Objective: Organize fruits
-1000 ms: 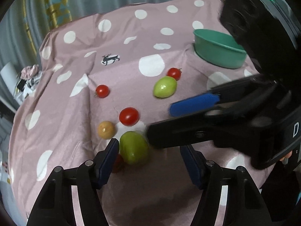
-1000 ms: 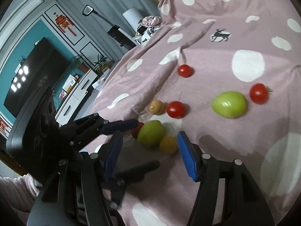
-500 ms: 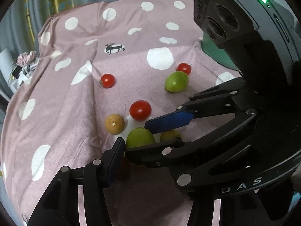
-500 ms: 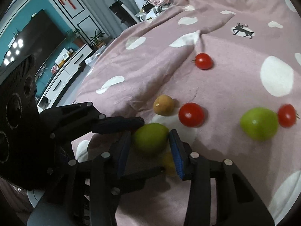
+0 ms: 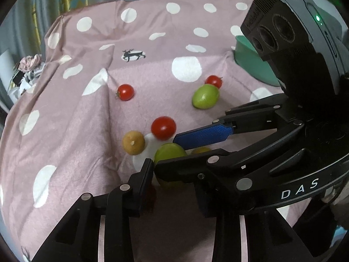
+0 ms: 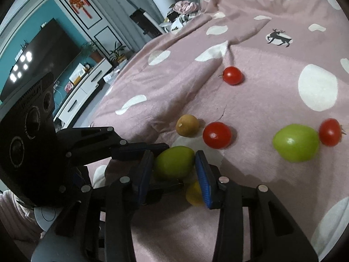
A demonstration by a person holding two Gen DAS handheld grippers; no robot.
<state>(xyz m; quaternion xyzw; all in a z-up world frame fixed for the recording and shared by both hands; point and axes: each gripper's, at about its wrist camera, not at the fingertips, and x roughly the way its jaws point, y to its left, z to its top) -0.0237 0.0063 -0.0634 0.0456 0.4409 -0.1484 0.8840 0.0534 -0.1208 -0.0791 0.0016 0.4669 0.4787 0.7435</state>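
Pink polka-dot fabric (image 5: 72, 120) is covering the work surface, with a deer motif (image 5: 133, 55) printed toward its far side. A teal bowl (image 5: 250, 63) is sitting at the far right edge, partly hidden behind the right gripper's body.

The right gripper (image 6: 174, 163) is clamping the near green fruit (image 6: 174, 162); both blue pads are pressing against its sides. A yellow fruit (image 6: 194, 193) is lying just beside and below this fruit, partly behind the right-hand pad.

The left gripper (image 5: 172, 175) is hovering close to the same green fruit (image 5: 170, 151), with its left finger (image 5: 144, 174) touching or nearly touching it. Its other finger is hidden behind the right gripper, so its opening cannot be determined.

A brown round fruit (image 5: 133, 142) and a large cherry tomato (image 5: 163, 127) are lying just beyond the gripped fruit. A second green fruit (image 5: 205, 96) is resting farther right, touching a small tomato (image 5: 214, 81). Another small tomato (image 5: 125, 92) is lying well apart on the left.
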